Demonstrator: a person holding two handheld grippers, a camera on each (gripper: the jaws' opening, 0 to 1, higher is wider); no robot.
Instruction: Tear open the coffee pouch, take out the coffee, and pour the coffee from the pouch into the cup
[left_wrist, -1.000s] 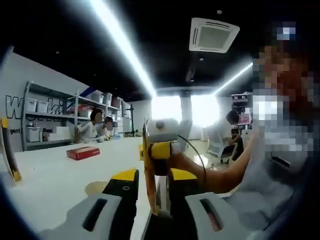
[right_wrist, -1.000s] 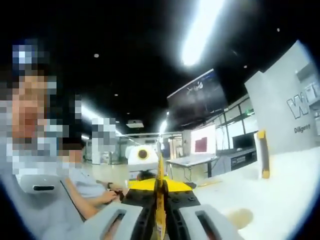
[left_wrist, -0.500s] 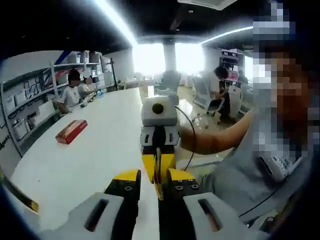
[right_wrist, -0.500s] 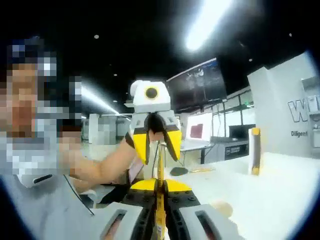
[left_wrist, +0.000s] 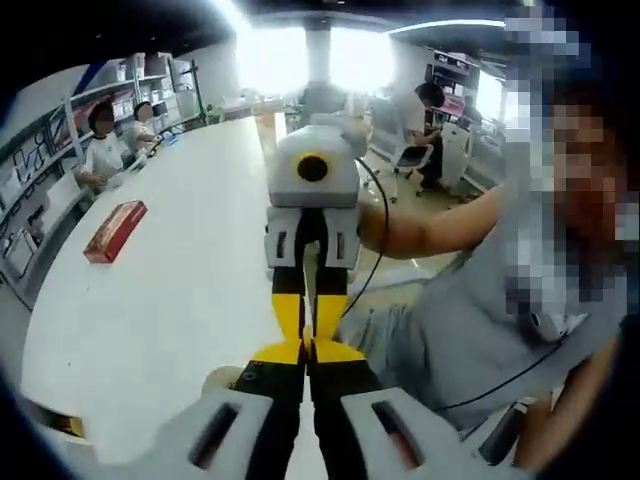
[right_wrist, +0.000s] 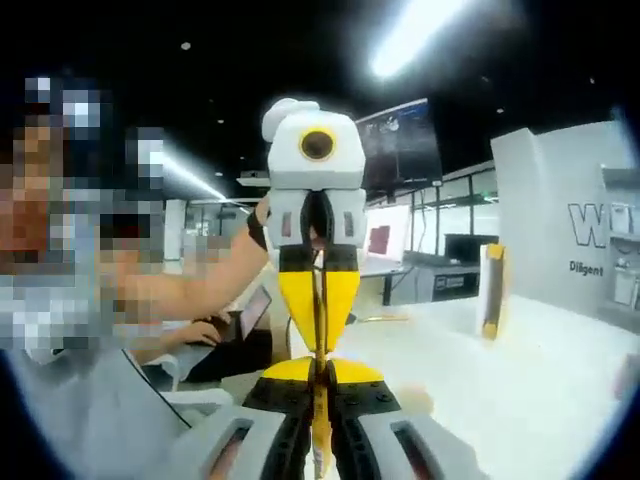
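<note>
Both grippers meet tip to tip above the near edge of the white table (left_wrist: 170, 300). In the left gripper view, the left gripper (left_wrist: 306, 362) has its jaws clenched close together; the right gripper (left_wrist: 306, 345) comes down from above w/ yellow tips pressed together right at the left one's tips. The pouch itself can't be made out in this view.

In the right gripper view, the right gripper (right_wrist: 320, 385) is clamped on the coffee pouch (right_wrist: 320, 425), a thin yellow sheet seen edge-on, running upright between its jaws. The left gripper (right_wrist: 318, 345) points down at it, yellow tips pinched on the pouch's upper edge, so the pouch sits between the two tools, held at both ends.

On the table: a red box (left_wrist: 114, 230) well apart from the grippers, toward the shelving (left_wrist: 60, 170) side; a tan round thing (left_wrist: 222, 379), prob the cup, just beside the left gripper, mostly hidden. A yellow-edged upright panel (right_wrist: 491, 290) stands on the table farther out, near the white wall. Person's forearm (left_wrist: 430, 220) reaches in behind the right gripper. Seated people (left_wrist: 104, 150) at the table's far side by the shelving.
</note>
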